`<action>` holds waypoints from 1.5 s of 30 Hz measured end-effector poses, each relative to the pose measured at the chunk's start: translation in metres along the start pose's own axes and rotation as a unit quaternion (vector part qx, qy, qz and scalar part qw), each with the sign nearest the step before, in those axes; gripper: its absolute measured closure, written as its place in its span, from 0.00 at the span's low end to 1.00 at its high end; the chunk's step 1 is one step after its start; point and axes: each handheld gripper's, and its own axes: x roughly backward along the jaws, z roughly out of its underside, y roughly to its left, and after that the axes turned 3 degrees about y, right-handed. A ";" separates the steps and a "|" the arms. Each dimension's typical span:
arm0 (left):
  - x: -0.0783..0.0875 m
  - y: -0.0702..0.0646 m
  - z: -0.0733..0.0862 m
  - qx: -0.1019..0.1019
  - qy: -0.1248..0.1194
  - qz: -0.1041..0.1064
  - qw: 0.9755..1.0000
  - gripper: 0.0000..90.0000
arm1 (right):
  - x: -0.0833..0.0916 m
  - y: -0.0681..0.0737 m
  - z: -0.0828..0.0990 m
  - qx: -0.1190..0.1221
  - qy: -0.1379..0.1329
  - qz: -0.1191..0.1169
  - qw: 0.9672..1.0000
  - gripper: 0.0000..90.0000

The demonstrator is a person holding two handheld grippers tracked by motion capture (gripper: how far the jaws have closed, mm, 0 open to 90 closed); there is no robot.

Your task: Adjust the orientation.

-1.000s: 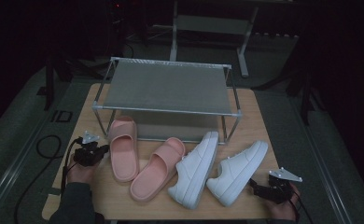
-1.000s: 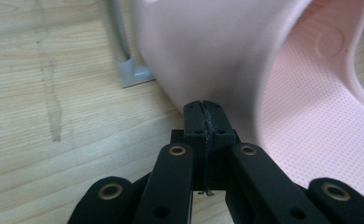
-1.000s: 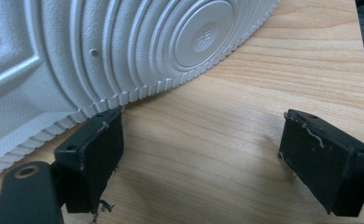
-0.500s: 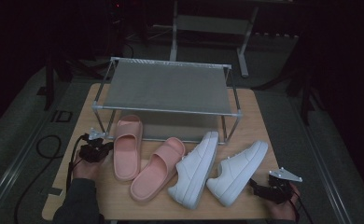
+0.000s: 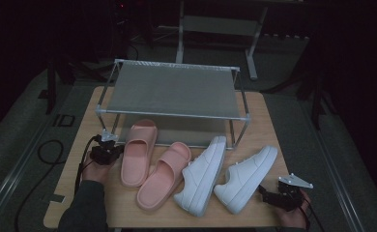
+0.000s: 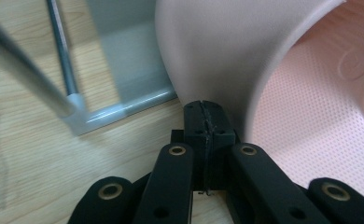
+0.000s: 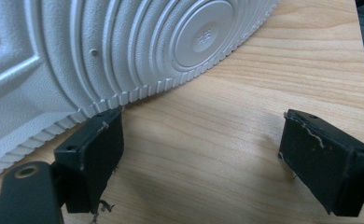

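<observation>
left gripper (image 6: 203,109): fingers fully closed, nothing held, tips against the strap side of the left pink slipper (image 5: 138,152)
right gripper (image 7: 199,140): fingers wide apart, nothing held, beside the right white sneaker (image 5: 247,176) sole
slipper location: counter (image 5: 264,121), front of rack (image 5: 172,92)

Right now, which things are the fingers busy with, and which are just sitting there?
Busy with:
- left pink slipper, the shut left gripper at its side
- right white sneaker, the open right gripper beside it

Just sitting:
- other pink slipper
- other white sneaker
- shoe rack
</observation>
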 end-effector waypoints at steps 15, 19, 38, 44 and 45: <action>0.034 -0.027 0.014 -0.005 -0.026 0.006 1.000 1.00 | 0.000 0.000 0.000 0.000 0.000 0.000 1.000 0.15; 0.050 -0.051 0.012 -0.031 -0.043 0.029 0.998 1.00 | 0.000 0.000 0.000 0.000 0.000 0.000 1.000 0.15; 0.028 -0.135 -0.010 -0.093 -0.022 0.127 0.987 1.00 | 0.000 0.000 0.000 0.000 0.000 0.000 1.000 0.15; 0.012 -0.141 -0.015 -0.076 -0.016 0.131 0.988 1.00 | 0.000 0.000 0.000 0.000 0.000 0.000 1.000 0.15; 0.011 -0.142 -0.016 -0.075 -0.017 0.130 0.988 1.00 | 0.000 0.000 0.000 0.000 0.000 0.000 1.000 0.15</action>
